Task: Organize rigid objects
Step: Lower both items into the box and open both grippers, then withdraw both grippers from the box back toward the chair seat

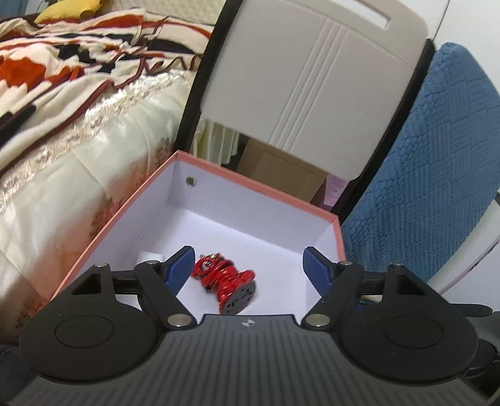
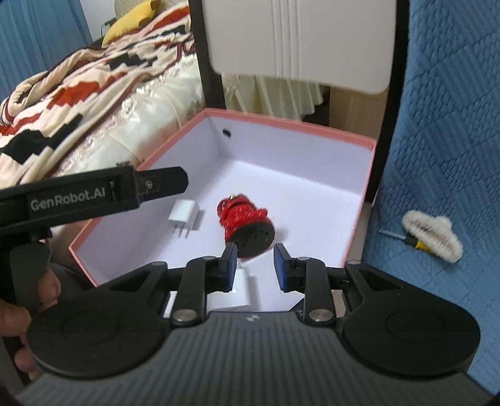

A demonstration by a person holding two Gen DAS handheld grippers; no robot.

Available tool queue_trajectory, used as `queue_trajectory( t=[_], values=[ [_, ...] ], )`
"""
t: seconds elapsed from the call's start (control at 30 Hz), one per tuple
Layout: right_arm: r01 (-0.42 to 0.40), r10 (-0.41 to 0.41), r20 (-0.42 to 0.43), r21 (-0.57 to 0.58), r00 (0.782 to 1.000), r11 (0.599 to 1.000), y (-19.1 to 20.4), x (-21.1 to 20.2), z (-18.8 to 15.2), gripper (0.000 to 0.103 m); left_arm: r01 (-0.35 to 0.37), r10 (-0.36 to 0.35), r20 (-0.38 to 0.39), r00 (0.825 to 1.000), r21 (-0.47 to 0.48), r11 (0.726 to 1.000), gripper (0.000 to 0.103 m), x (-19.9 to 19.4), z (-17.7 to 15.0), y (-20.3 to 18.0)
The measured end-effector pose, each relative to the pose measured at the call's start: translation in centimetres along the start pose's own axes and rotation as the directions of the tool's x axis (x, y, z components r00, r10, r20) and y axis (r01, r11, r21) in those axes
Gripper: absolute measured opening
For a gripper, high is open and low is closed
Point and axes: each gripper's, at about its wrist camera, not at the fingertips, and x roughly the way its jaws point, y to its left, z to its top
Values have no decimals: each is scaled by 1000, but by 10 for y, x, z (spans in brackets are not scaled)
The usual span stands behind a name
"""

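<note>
1. The left tongs (image 1: pixel 248 268) gape wide over the pink box (image 1: pixel 218 165), gripping nothing.
2. The right tongs (image 2: pixel 254 265) stand partly open, empty.
3. The red figurine (image 2: pixel 245 223) lies on its side inside the box, beside a white charger (image 2: pixel 184 220).

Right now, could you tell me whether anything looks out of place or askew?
Yes: the red figurine lies tipped on its side in the pink box, round black base facing out. A yellow-handled screwdriver sits outside on the blue cover, partly under a white fluffy item.

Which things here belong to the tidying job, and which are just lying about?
Job: pink box; red figurine and white charger inside it; screwdriver and white brush outside; both grippers, open.
Lying about: bed blanket, yellow pillow, chair back.
</note>
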Motion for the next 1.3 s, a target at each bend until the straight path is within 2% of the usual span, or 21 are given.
queue_trajectory(
  t=[0.2,0.57,0.9,1.3],
  values=[
    [31,-30,71,-5,997,1000,-12,-29,2,30,38,-38,33,999,13,999,80,-14,4,-23],
    [67,-79,149,81,986,994,-52,-70,-5,30,101,-107,57,993,92,991,80,-29,-1,-71],
    [126,-146,180,119,973,985,-83,-97,-27,30,167,-175,32,984,161,973,80,-25,-25,-118],
    [172,-196,188,138,962,975,-116,-116,-54,30,185,-189,0,982,201,962,80,-19,-53,-154]
  ],
)
